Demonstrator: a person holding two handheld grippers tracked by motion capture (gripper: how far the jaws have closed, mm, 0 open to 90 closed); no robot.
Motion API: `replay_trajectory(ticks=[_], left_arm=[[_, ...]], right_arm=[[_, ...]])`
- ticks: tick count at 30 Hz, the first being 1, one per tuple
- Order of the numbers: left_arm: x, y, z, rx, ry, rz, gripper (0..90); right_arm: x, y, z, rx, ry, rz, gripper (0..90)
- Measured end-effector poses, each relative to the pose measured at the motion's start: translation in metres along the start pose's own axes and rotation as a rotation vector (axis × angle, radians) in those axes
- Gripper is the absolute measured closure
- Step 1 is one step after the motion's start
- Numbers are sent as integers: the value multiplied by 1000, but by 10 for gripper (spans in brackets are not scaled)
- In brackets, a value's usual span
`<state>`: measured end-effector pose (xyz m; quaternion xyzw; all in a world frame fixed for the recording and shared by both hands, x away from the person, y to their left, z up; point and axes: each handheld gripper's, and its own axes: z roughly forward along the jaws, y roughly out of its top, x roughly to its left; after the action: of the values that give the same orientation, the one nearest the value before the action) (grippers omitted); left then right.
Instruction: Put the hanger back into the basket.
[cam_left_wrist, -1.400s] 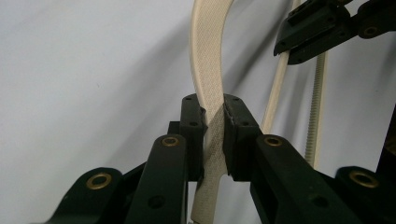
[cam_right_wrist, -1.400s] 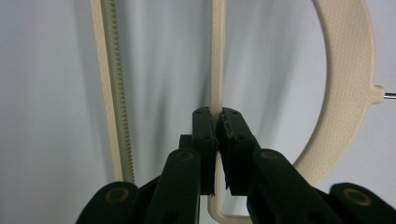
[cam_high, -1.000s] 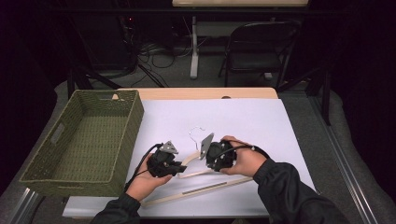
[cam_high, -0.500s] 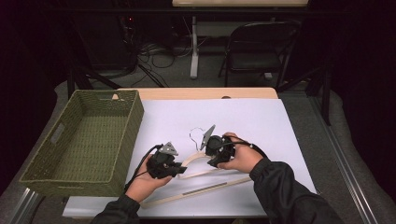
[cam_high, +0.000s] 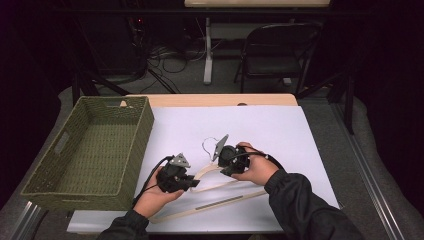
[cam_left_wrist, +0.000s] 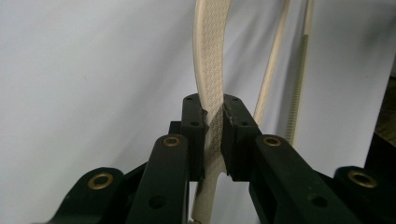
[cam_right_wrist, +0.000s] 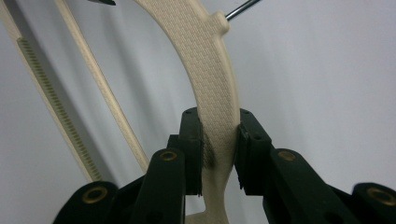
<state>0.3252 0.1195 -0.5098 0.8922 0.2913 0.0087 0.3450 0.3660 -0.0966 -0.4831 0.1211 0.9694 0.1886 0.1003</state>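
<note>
While both grippers clamp one hanger, a twist between them could crack it or slip it.
Right of the basket (cam_high: 85, 150), left gripper (cam_high: 192, 183) jaws pinch the hanger (cam_high: 210, 172) arm; right gripper (cam_high: 223, 162) jaws, just closing, grip near the hook (cam_high: 207, 145). Since earlier, the right gripper has shifted along the hanger; a half-seated grip may slide.

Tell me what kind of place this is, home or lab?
Most likely a lab or recording room, not a home: dark surroundings, a table covered in plain white, loose cables on the floor, and a folding chair behind. On the table lie just a woven basket and a clothes hanger.
</note>
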Motion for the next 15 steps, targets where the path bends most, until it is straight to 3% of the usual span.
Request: replay_trajectory(ticks=[4, 8, 15], left_arm=[[1, 0, -5, -11, -44, 1, 710], [1, -1, -7, 22, -71, 16, 613], [-1, -5, -4, 81, -124, 15, 618]], right_arm=[[4, -1, -4, -18, -20, -31, 751], [9, -1, -9, -39, -36, -55, 753], [13, -2, -13, -45, -51, -78, 755]])
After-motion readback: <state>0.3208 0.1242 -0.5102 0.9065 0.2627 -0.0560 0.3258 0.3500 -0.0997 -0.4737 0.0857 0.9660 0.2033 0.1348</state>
